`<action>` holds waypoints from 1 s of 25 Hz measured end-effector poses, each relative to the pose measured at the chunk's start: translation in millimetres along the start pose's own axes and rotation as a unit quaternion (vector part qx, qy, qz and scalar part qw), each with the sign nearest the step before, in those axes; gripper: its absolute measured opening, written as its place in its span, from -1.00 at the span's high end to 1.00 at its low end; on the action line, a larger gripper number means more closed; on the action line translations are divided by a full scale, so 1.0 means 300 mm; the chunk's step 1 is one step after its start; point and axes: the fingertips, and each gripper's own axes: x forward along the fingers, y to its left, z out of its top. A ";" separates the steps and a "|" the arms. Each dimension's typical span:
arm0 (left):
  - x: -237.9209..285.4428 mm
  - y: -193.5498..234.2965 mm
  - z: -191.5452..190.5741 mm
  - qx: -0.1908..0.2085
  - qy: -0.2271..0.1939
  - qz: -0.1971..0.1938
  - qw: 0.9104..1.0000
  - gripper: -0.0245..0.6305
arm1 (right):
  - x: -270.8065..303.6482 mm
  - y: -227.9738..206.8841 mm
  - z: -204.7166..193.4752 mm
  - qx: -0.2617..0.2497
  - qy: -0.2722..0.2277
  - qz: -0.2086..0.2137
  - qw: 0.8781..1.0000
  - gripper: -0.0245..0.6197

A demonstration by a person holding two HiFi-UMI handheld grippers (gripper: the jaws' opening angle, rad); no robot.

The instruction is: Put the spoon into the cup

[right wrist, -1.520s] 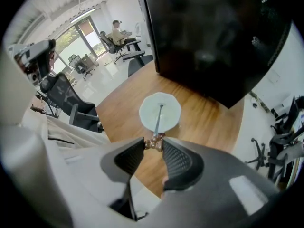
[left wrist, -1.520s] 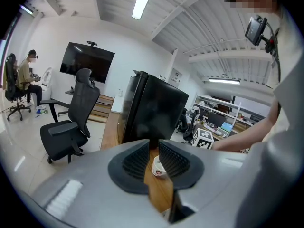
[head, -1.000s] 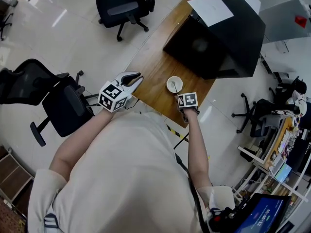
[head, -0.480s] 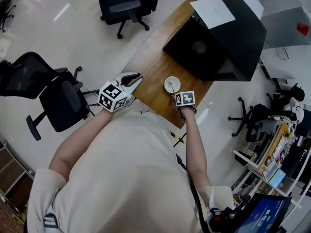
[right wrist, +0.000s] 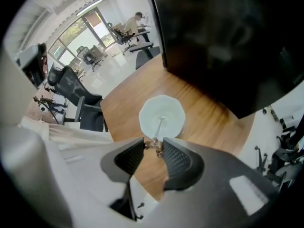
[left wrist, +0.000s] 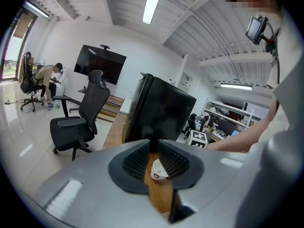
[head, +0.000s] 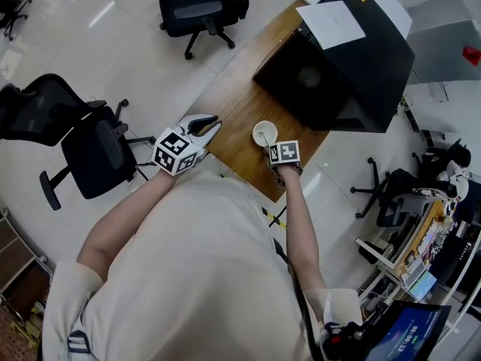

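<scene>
A white paper cup [head: 259,128] [right wrist: 174,112] stands on the wooden table [head: 229,100], close to its near edge. My right gripper [head: 275,149] [right wrist: 154,148] points steeply down right beside and above the cup, shut on the handle of a thin pale spoon [right wrist: 159,127]. The spoon's far end reaches inside the cup. My left gripper [head: 204,124] [left wrist: 154,151] hovers at the table's left edge, well apart from the cup [left wrist: 159,171]. Its jaws stand a narrow gap apart with nothing between them.
A large black box [head: 342,59] with paper on top fills the table's far end, just behind the cup. Black office chairs [head: 83,145] [head: 195,6] stand on the floor to the left and beyond. Shelves and a screen [head: 409,329] are at the right.
Only the head view has shifted a little. Both grippers, the spoon and the cup stand as before.
</scene>
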 end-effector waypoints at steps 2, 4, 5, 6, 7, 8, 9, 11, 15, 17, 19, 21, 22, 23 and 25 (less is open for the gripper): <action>0.000 -0.007 -0.005 0.000 0.001 0.002 1.000 0.81 | 0.004 0.003 0.003 -0.004 0.000 0.001 1.000 0.53; -0.004 -0.015 -0.008 0.001 0.001 0.004 1.000 0.81 | 0.008 0.007 0.001 -0.007 -0.001 0.003 1.000 0.53; -0.006 -0.018 -0.008 0.001 0.000 0.006 1.000 0.81 | 0.009 0.009 0.001 -0.009 -0.002 0.003 1.000 0.53; -0.007 -0.021 -0.006 0.002 0.000 0.008 1.000 0.81 | 0.010 0.009 0.002 -0.010 -0.003 0.004 1.000 0.53; -0.005 -0.023 -0.002 0.002 -0.001 0.010 1.000 0.81 | 0.010 0.008 0.006 -0.011 -0.004 0.004 1.000 0.53; 0.000 -0.025 0.003 0.003 -0.001 0.011 1.000 0.81 | 0.009 0.006 0.011 -0.012 -0.005 0.005 1.000 0.53; 0.005 -0.029 0.009 0.004 0.000 0.012 1.000 0.81 | 0.008 0.004 0.017 -0.012 -0.006 0.006 1.000 0.53; 0.015 -0.038 0.015 0.005 0.003 0.014 1.000 0.81 | 0.006 0.003 0.026 -0.013 -0.008 0.007 1.000 0.53; 0.024 -0.051 0.017 0.009 0.009 0.019 1.000 0.81 | 0.003 0.006 0.026 -0.011 -0.016 0.007 1.000 0.53; 0.027 -0.053 0.017 0.009 0.010 0.024 1.000 0.81 | 0.005 0.007 0.024 -0.015 -0.021 0.008 1.000 0.52; 0.032 -0.056 0.019 0.009 0.011 0.028 1.000 0.81 | 0.005 0.005 0.023 -0.014 -0.028 0.010 0.999 0.52; 0.040 -0.064 0.022 0.010 0.012 0.030 0.999 0.81 | 0.002 0.004 0.027 -0.011 -0.041 0.016 0.999 0.52; 0.045 -0.068 0.024 0.011 0.012 0.032 0.999 0.81 | 0.000 0.004 0.030 -0.010 -0.049 0.021 0.999 0.52; 0.049 -0.072 0.026 0.011 0.012 0.033 0.999 0.81 | -0.001 0.006 0.034 -0.009 -0.057 0.026 0.998 0.50; 0.057 -0.076 0.028 0.012 0.013 0.035 0.999 0.81 | -0.004 0.009 0.039 -0.009 -0.073 0.037 0.997 0.42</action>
